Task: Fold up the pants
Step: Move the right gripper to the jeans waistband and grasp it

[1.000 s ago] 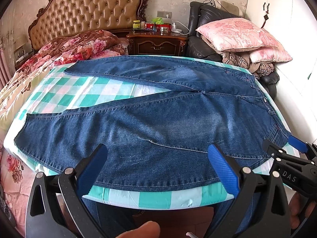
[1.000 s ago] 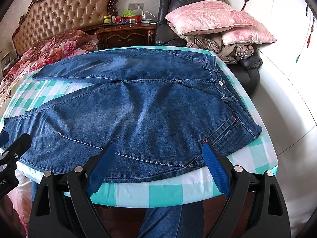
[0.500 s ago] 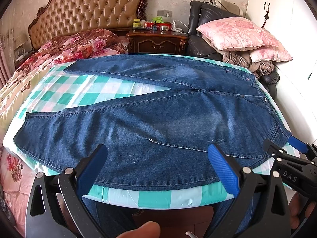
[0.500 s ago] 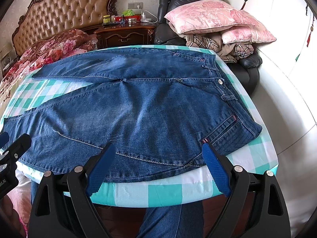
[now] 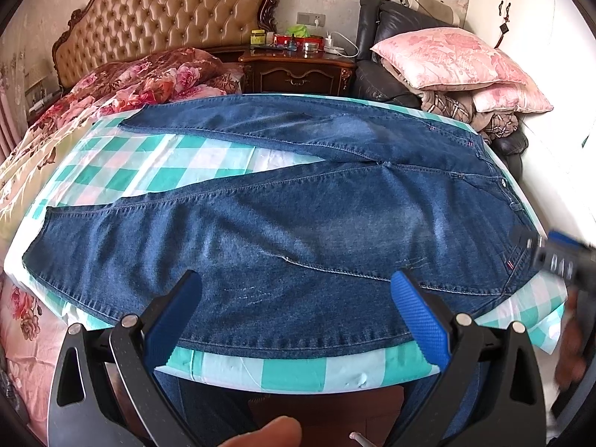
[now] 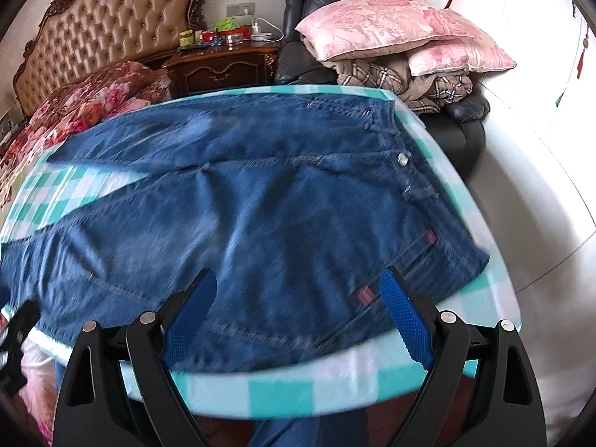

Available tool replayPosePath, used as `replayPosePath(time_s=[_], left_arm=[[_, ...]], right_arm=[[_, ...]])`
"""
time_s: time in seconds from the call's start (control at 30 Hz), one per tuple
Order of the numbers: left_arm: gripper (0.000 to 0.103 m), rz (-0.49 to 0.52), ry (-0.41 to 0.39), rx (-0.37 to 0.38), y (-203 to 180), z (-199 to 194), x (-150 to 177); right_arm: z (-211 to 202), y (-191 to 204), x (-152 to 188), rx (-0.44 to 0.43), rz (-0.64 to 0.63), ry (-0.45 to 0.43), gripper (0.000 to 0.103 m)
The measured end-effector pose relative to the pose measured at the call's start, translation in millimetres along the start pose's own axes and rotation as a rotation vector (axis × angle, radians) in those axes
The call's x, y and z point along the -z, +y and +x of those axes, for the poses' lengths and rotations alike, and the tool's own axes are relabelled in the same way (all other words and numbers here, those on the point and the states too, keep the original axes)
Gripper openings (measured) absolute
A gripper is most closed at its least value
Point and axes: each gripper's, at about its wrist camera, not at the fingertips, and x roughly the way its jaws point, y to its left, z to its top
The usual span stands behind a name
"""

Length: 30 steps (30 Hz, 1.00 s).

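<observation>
Blue jeans lie flat on a green and white checked table cover, legs spread to the left, waistband to the right. They show blurred in the right wrist view. My left gripper is open and empty, just above the near edge of the near leg. My right gripper is open and empty over the near hip and pocket. It shows blurred at the right edge of the left wrist view.
A bed with a floral quilt and tufted headboard lies to the left. A dark nightstand stands behind the table. A black armchair with pink pillows is at the back right. A white wall is to the right.
My right gripper has moved forward over the jeans' hip, blurring its view. My left gripper has barely moved. Both stay open.
</observation>
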Motion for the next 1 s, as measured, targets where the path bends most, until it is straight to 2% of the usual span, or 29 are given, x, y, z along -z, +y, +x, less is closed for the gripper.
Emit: replayPosePath(time_s=[0.13,0.23,0.37,0.43,0.5,0.63,0.83,1.0], left_arm=[[0.101,-0.002,0.009,0.002,4.5,5.6,-0.7],[0.101,-0.003,0.015,-0.001,8.3,10.5,-1.8],[0.101,-0.003,0.023,-0.009,13.6,19.8,-6.2],[0.101,0.0,0.029,-0.017,15.7,24.3,-8.2],[0.101,0.0,0.044,-0.028,19.0,32.4,-10.5],[0.101,0.002,0.071,-0.047,27.1,48.1,-12.9],[0.101,-0.007,0.11,-0.071,38.3,71.0,-14.3],[0.101,-0.035,0.136,-0.098,52.9,85.1,-13.0]], right_arm=[[28.5,-35.7,-43.0,0.007,0.025,0.007,0.086],[60.7,-65.9,-89.6,-0.005,-0.001,0.005,0.086],[116.4,-108.3,-152.9,-0.003,0.003,0.041,0.086],[148.9,-124.4,-182.2,0.027,-0.003,0.069,0.086],[173.2,-134.2,-200.9,0.03,-0.011,0.086,0.086],[223.5,-147.0,-228.7,0.035,-0.011,0.131,0.086],[280.5,-142.2,-253.9,0.041,-0.087,0.177,0.086],[312.4,-156.1,-270.5,0.009,-0.029,0.199,0.086]])
